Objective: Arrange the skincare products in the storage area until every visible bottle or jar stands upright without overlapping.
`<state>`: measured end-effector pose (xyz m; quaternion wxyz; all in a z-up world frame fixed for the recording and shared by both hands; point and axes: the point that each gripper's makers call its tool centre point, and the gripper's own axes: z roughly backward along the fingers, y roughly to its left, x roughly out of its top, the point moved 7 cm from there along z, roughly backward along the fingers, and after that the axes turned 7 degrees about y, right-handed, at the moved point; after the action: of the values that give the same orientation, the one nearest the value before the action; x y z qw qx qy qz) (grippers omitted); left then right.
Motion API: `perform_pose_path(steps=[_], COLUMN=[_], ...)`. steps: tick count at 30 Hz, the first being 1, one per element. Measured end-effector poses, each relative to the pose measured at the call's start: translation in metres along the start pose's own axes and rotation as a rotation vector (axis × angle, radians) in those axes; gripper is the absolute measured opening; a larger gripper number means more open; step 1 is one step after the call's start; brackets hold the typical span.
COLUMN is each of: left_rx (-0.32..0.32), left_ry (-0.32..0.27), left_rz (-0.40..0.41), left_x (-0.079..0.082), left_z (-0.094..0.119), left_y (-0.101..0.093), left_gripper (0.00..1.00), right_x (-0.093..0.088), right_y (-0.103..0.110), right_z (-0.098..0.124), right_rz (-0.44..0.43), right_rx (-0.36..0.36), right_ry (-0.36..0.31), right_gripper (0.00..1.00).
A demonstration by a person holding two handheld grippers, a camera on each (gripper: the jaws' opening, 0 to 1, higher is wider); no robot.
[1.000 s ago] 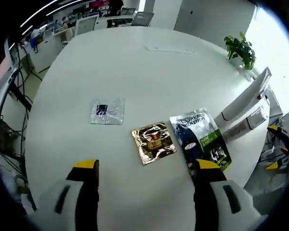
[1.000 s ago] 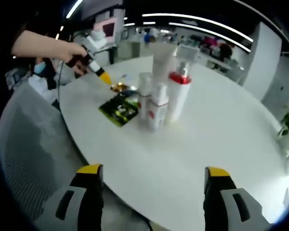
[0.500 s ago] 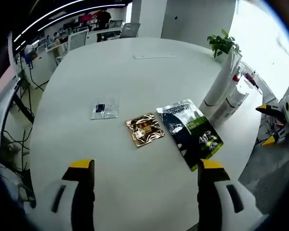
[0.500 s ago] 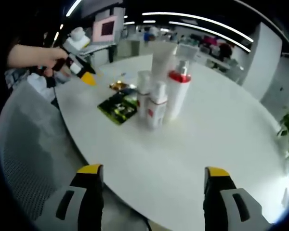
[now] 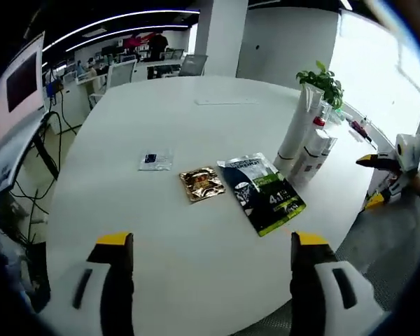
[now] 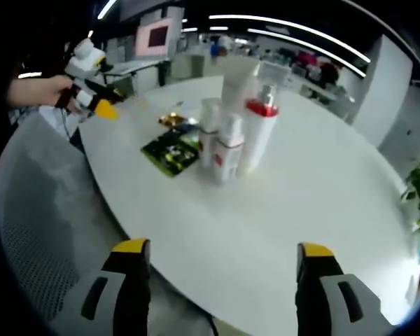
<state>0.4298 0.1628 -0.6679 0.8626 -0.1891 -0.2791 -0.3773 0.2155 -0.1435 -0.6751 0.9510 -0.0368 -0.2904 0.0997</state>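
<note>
Just left of centre in the right gripper view, white bottles [image 6: 227, 143], one red-collared, stand upright, close together on the round white table [image 6: 322, 203], a dark green sachet [image 6: 170, 152] flat beside them. The left gripper [image 5: 206, 245] and the right gripper [image 6: 220, 253] gape wide, empty.

Both grippers held wide open, nothing between the jaws

Left gripper [image 5: 208, 245] hovers; right gripper [image 6: 222, 252] hovers; a hand [image 6: 38, 91] grips the left one.
</note>
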Motion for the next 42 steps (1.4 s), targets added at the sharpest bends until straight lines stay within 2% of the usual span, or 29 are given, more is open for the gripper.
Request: perform_pose_path(steps=[5, 10, 14, 18, 20, 25, 27, 28, 29, 31, 33, 36, 40, 41, 42], left_rx=[0.003, 0.021, 0.017, 0.024, 0.031, 0.064, 0.081, 0.086, 0.087, 0.09, 0.09, 0.09, 0.092, 0.094, 0.095], left_ry=[-0.017, -0.06, -0.079, -0.1, -0.105, -0.163, -0.141, -0.136, -0.141, -0.158, -0.157, -0.149, -0.144, -0.14, -0.14], left_rz=[-0.026, -0.062, -0.068, -0.05, -0.051, -0.041, -0.049, -0.056, -0.058, -0.068, -0.074, -0.076, -0.074, -0.075, -0.08], left_x=[-0.005, -0.005, -0.001, -0.004, -0.006, -0.002, -0.004, -0.004, -0.004, -0.003, -0.003, -0.004, -0.004, -0.005, -0.005], left_z=[0.014, 0.024, 0.029, 0.038, 0.043, 0.045, 0.04, 0.039, 0.04, 0.042, 0.041, 0.041, 0.04, 0.04, 0.041], left_y=[-0.003, -0.007, -0.008, -0.014, -0.017, -0.014, -0.011, -0.011, -0.011, -0.011, -0.012, -0.011, -0.01, -0.01, -0.01], left_gripper=[0.94, 0.95, 0.95, 0.94, 0.94, 0.94, 0.93, 0.93, 0.93, 0.92, 0.92, 0.91, 0.9, 0.9, 0.9], right_x=[0.0, 0.002, 0.004, 0.005, 0.007, 0.013, 0.017, 0.024, 0.026, 0.023, 0.021, 0.02, 0.022, 0.024, 0.028], right_y=[-0.001, 0.0, 0.001, 0.001, 0.001, 0.004, 0.007, 0.012, 0.013, 0.011, 0.011, 0.01, 0.009, 0.008, 0.011], right_z=[0.0, 0.001, 0.001, 0.002, 0.004, 0.005, 0.007, 0.009, 0.01, 0.01, 0.007, 0.007, 0.011, 0.014, 0.016], right_rz=[0.001, 0.006, 0.0, -0.01, -0.027, -0.057, -0.048, -0.081, -0.09, -0.071, -0.089, -0.086, -0.112, -0.128, -0.147], right_rx=[-0.013, -0.01, -0.003, 0.004, 0.014, 0.046, 0.073, 0.122, 0.131, 0.105, 0.113, 0.103, 0.102, 0.101, 0.13], right_ry=[0.003, -0.014, -0.032, -0.047, -0.077, -0.14, -0.178, -0.239, -0.258, -0.239, -0.209, -0.203, -0.218, -0.232, -0.278], right_gripper=[0.9, 0.91, 0.93, 0.94, 0.95, 0.99, 0.99, 0.99, 0.99, 0.99, 0.99, 0.99, 0.99, 0.99, 0.99])
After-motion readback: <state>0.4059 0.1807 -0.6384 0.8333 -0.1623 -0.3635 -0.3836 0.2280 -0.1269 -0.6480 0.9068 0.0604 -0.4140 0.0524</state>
